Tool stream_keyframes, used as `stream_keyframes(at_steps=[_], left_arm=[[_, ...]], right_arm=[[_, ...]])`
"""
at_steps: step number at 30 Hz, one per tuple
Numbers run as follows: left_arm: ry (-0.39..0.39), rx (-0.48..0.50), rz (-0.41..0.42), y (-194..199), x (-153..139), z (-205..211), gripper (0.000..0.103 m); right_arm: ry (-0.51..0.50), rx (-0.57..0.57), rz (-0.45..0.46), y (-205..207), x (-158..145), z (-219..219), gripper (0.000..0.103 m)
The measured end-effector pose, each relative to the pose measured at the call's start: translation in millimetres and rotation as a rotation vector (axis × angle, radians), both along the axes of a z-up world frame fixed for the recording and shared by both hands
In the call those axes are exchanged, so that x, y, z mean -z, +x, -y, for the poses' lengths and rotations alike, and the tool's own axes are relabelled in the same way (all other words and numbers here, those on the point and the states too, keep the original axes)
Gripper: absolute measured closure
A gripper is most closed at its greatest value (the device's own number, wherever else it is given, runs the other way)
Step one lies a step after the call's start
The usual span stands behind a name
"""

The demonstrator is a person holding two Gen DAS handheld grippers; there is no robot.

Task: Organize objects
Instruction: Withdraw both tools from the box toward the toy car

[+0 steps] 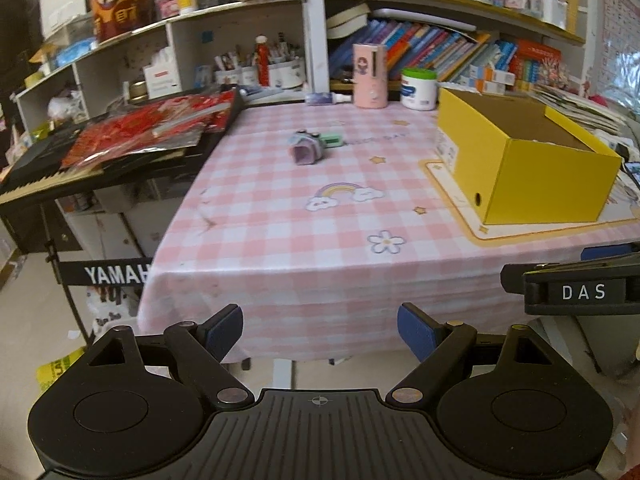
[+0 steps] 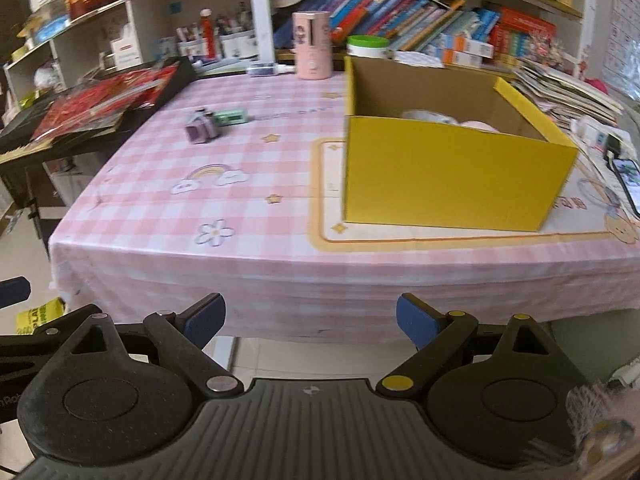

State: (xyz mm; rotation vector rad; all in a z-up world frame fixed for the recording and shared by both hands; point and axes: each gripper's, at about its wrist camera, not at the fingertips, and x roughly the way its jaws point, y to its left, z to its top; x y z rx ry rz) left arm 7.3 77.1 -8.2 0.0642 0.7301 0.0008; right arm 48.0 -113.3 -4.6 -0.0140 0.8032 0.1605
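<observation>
A small purple and green toy (image 1: 314, 147) lies on the pink checked tablecloth (image 1: 300, 220), left of an open yellow cardboard box (image 1: 528, 156). In the right wrist view the toy (image 2: 212, 123) is at the far left and the box (image 2: 452, 160) holds a white and a pink item. My left gripper (image 1: 320, 330) is open and empty, held off the table's front edge. My right gripper (image 2: 310, 320) is open and empty, also in front of the table edge. The right gripper's body (image 1: 580, 288) shows at the right of the left wrist view.
A pink cylinder (image 1: 370, 76) and a white jar with a green lid (image 1: 418, 88) stand at the table's back edge. A keyboard with red packets (image 1: 132, 136) sits to the left. Shelves of books (image 1: 440, 48) run behind. A phone (image 2: 628, 180) lies right of the box.
</observation>
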Motion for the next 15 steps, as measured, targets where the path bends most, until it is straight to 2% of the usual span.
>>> stream_keyframes(at_steps=[15], left_arm=[[-0.018,-0.041,0.034,-2,-7,-33,0.016]], right_arm=[[-0.017,-0.068,0.035,1,-10,-38,0.010]])
